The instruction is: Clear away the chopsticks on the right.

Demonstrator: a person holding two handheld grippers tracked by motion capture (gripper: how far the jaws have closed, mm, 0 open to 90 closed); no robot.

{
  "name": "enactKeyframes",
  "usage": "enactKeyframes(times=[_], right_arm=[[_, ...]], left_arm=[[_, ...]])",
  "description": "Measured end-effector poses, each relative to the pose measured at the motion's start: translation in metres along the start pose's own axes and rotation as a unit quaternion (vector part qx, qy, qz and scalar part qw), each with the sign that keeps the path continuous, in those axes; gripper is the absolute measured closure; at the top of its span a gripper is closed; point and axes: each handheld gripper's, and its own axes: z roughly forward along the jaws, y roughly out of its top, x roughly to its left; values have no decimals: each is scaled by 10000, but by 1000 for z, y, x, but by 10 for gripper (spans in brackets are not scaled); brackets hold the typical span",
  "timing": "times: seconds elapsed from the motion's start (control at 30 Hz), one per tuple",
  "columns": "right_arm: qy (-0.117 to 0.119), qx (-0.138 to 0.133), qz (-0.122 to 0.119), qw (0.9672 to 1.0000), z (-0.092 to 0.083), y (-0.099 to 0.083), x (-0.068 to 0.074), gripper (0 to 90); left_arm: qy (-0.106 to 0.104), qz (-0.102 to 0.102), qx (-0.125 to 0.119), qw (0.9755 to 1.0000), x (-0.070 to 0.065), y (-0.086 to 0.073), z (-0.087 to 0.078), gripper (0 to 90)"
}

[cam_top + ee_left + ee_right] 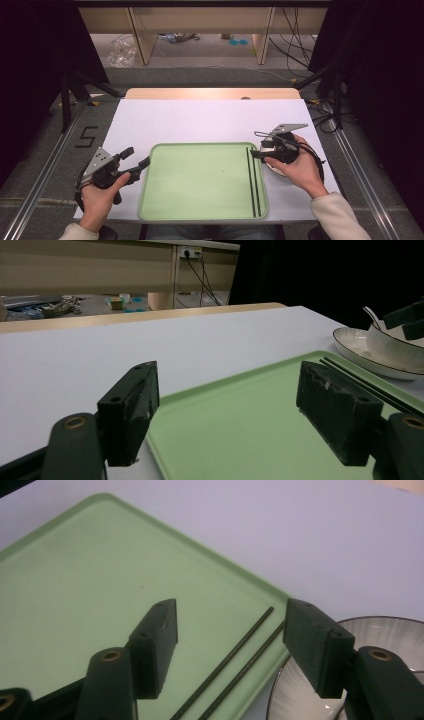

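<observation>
A light green tray [200,180] lies at the table's near middle. Two thin black chopsticks [252,182] rest side by side along its right side. My left gripper [139,156] is open just off the tray's left edge, with nothing between its fingers. My right gripper [257,149] is open over the tray's right edge near the chopsticks' far ends, holding nothing. In the right gripper view the gripper [230,635] frames the chopsticks [240,655] without touching them. In the left gripper view the gripper [225,405] looks across the tray [240,420].
A white plate [275,169] sits right of the tray, partly under the right hand. The left gripper view shows a white bowl [395,347] with a spoon handle [372,315] on that plate [360,352]. White table cover [200,120] stretches beyond the tray.
</observation>
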Motion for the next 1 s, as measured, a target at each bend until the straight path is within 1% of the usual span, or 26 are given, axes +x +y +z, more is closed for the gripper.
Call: enactKeyframes(times=[0.03,0.07,0.1,0.13,0.17,0.2,0.3,0.33,0.4,0.43,0.57,0.6,0.63,0.67,0.7,0.73,0.77,0.83,0.9,0.93,1.0], right_arm=[[2,-21,55,10000,-3,-3,2,368],[12,-28,0,10000,-6,-5,2,368],[-54,-117,-39,9999,-8,-8,3,368],[-32,-165,-83,9998,-11,-11,3,368],[-58,-244,-45,9997,-13,-13,4,371],[-68,-249,-93,9996,-15,-16,5,377],[-239,-291,-150,9992,-21,-23,9,377],[-266,-336,-219,9988,-22,-25,10,377],[-314,-336,-228,9987,-22,-30,13,379],[-311,-358,-270,9985,-22,-33,14,380],[-310,-339,-311,9985,-22,-39,17,380],[-284,-323,-299,9986,-22,-40,17,380],[-311,-366,-369,9982,-21,-41,17,381],[-303,-336,-318,9985,-21,-41,19,382],[-269,-324,-347,9985,-21,-42,19,384],[-287,-445,-387,9978,-21,-42,19,388],[-311,-501,-322,9977,-22,-41,21,389],[-311,-607,-332,9971,-24,-39,23,391],[-280,-666,-336,9968,-25,-37,23,392],[-282,-664,-274,9970,-25,-37,25,396],[-261,-659,-271,9971,-24,-36,25,411]], left_arm=[[-2,4,0,10000,0,0,0,251],[2,-1,-3,10000,0,0,0,251],[8,-11,-3,10000,0,0,0,251],[13,-3,-5,10000,1,0,-1,251],[15,-6,-3,10000,1,0,-1,251],[9,-7,5,10000,0,0,-1,251],[4,-1,-7,10000,0,0,-1,251],[2,7,-3,10000,0,0,-1,251],[-2,7,-2,10000,0,0,-1,251],[0,8,-2,10000,0,0,-1,251],[-12,30,1,10000,0,0,-1,251],[-20,50,0,10000,0,0,-1,251],[-19,44,2,10000,-1,0,0,251],[-21,42,0,10000,-1,0,0,250],[-19,43,7,10000,-1,0,0,250],[-14,40,12,10000,-1,0,0,250],[-15,37,9,10000,-1,0,0,250],[-26,35,7,10000,0,0,0,250],[-35,33,18,10000,0,0,0,250],[-30,40,28,10000,-1,0,0,250],[-32,34,19,10000,-1,0,0,249]])
